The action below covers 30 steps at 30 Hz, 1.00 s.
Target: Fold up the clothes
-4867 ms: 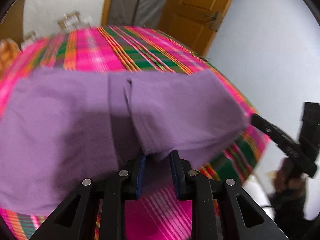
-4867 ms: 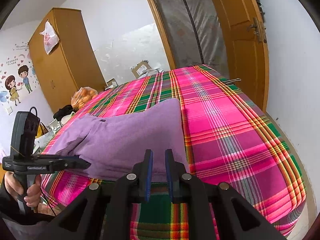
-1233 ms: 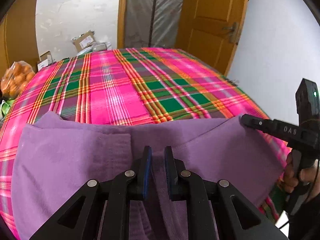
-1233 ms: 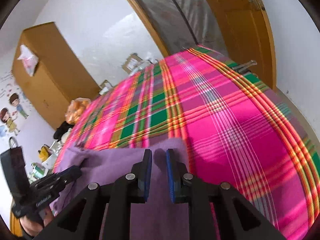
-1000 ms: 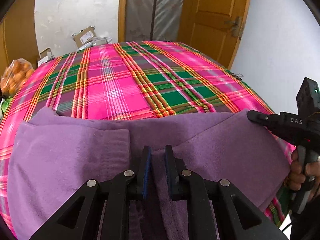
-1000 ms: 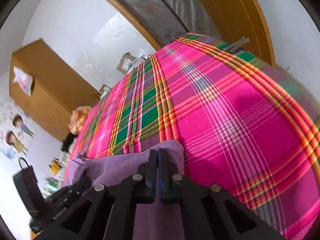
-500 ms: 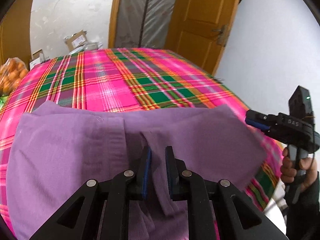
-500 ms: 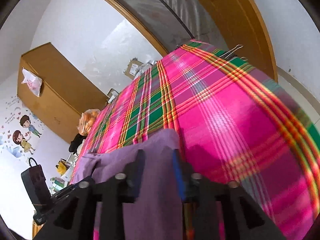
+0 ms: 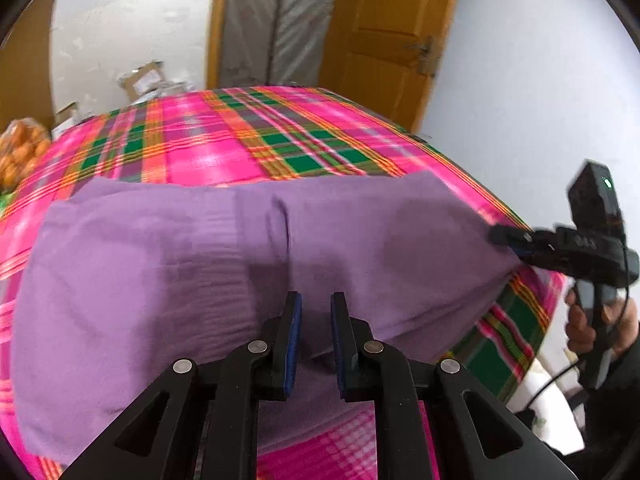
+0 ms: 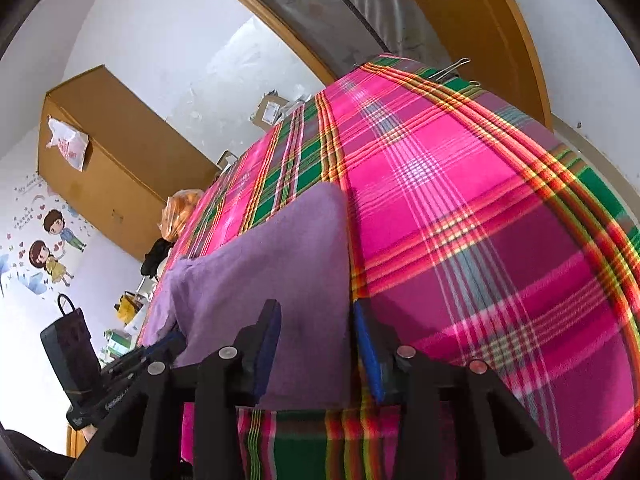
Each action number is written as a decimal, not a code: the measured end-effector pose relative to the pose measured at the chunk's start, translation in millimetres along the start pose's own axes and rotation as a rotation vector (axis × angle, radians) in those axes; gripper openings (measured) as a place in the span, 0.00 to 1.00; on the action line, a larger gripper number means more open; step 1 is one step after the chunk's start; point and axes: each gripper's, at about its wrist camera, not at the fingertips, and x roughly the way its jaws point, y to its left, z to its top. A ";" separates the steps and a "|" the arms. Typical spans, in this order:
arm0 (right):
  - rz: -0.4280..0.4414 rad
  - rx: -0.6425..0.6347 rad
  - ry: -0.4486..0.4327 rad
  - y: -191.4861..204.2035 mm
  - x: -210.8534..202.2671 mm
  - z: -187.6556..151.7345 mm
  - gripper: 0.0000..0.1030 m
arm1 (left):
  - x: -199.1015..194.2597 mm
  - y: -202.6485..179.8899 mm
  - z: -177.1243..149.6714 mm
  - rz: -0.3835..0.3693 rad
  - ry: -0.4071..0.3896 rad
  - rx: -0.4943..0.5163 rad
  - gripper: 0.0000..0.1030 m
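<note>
Left hand-held gripper (image 9: 315, 322), left wrist view: pads stand apart, with the near hem of the purple garment (image 9: 160, 280) passing between them; no clamp is evident. The garment lies flat across the plaid cloth (image 9: 240, 144) covering the tabletop, doubled over, with a vertical seam near its middle. The right hand-held gripper (image 9: 498, 235) touches its far right corner. An orange bag (image 9: 20, 152) sits at left; contents are blurred, possibly fruit.

Right wrist view: the right hand-held gripper (image 10: 316, 320) is spread wide, garment edge (image 10: 280, 264) between the fingers, not pinched. Boxes (image 10: 272, 108) lie beyond the tabletop; contents not visible.

Judgement: one fold laid; further folds and smoothing remain.
</note>
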 end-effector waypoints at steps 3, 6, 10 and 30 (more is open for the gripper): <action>0.004 -0.001 0.005 1.9 -1.1 -3.1 0.37 | -7.6 10.8 1.0 -0.005 -0.019 -0.047 0.15; 0.005 0.000 0.008 1.4 -2.4 -4.5 0.37 | -14.4 4.4 3.4 -0.007 -0.047 -0.022 0.15; -0.001 0.003 0.011 1.4 -2.5 -3.2 0.37 | -15.9 -10.4 5.5 -0.049 -0.066 0.034 0.15; -0.010 -0.010 0.032 8.6 5.2 -0.1 0.38 | 7.6 -17.5 -6.5 -0.075 0.023 0.042 0.15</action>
